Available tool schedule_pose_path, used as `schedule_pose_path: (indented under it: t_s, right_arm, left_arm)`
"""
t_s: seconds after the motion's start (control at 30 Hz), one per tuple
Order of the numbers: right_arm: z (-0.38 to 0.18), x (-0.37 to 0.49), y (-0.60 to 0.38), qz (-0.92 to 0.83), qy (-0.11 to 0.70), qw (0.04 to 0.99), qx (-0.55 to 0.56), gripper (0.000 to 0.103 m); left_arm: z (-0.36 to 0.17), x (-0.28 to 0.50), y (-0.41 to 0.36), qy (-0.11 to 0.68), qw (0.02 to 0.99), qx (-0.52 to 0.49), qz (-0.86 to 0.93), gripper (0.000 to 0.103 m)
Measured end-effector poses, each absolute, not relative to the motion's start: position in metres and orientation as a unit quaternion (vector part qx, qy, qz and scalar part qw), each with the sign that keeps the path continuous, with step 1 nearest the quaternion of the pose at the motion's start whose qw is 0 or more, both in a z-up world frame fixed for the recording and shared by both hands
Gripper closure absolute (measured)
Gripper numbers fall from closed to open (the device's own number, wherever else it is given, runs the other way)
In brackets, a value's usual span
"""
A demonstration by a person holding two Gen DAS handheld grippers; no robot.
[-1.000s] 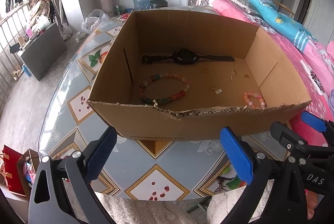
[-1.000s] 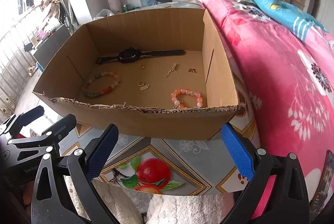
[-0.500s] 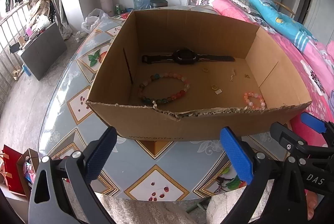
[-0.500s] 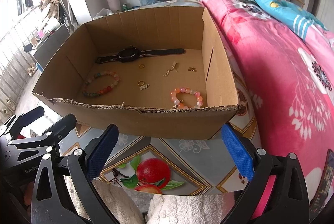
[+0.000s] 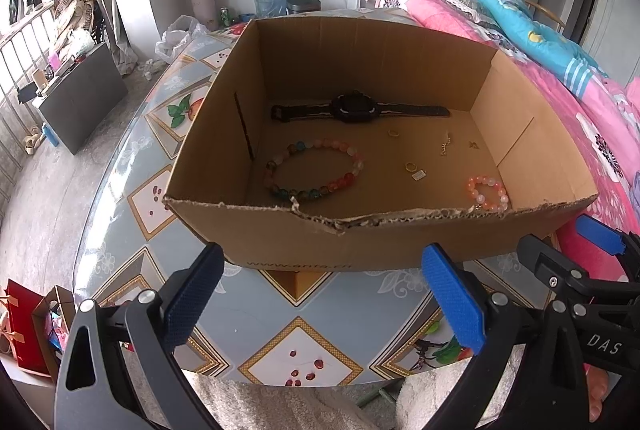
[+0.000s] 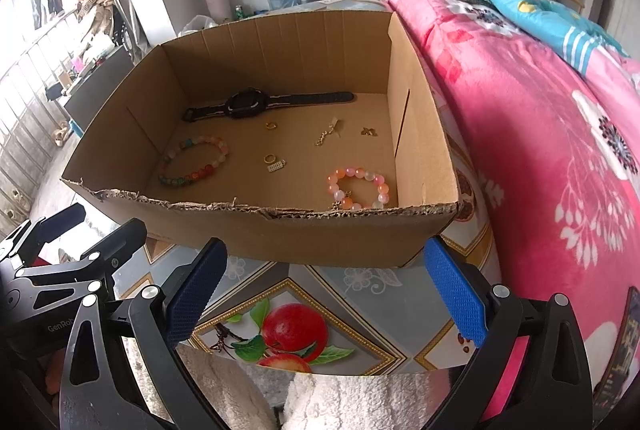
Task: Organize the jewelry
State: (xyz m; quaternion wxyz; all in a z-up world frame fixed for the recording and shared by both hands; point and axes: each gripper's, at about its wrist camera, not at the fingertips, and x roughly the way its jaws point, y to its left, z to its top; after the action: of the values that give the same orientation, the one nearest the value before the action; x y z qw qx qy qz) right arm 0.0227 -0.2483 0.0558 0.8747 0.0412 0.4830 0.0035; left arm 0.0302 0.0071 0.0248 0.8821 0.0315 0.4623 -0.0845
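Jewelry all lies spread in cardboard box (image 5: 360, 246) on tabletop (image 5: 304, 314): watch (image 5: 356, 108), two bead bracelets, small gold bits. Left gripper (image 5: 320, 294) and right gripper (image 6: 326, 290) gape wide, empty, short of box. Looks sorted; finished or not, can't tell.

1. Left gripper (image 5: 322, 294): jaws spread wide, nothing between them; blue-padded fingers (image 5: 450, 300) point forward and level, low in its own view.
2. Right gripper (image 6: 326, 290): jaws likewise spread wide and empty; blue pads (image 6: 196, 294) face each other across the gap.
3. Relation: the two are held side by side, apart, each one's black frame showing at the edge of the other's view.
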Motion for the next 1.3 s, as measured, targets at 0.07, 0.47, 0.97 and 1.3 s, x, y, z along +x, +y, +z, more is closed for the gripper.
schedule_pose_path:
  t_s: [0.07,0.47,0.97,1.3]
  right_arm:
    - [0.055,0.023,-0.248,0.003,0.484,0.874,0.042,0.008]
    - [0.051,0.027,-0.25,0.004,0.496,0.867,0.052,0.008]
    - [0.049,0.03,-0.253,0.002,0.505,0.861,0.062,0.008]
    - [0.049,0.031,-0.254,0.002,0.507,0.86,0.064,0.008]
  left_arm:
    - [0.025,0.03,0.007,0.463,0.882,0.032,-0.084,0.006]
    - [0.021,0.037,0.006,0.483,0.871,0.036,-0.08,0.006]
    - [0.02,0.04,0.006,0.487,0.869,0.036,-0.078,0.006]
    - [0.02,0.041,0.007,0.488,0.869,0.037,-0.078,0.006]
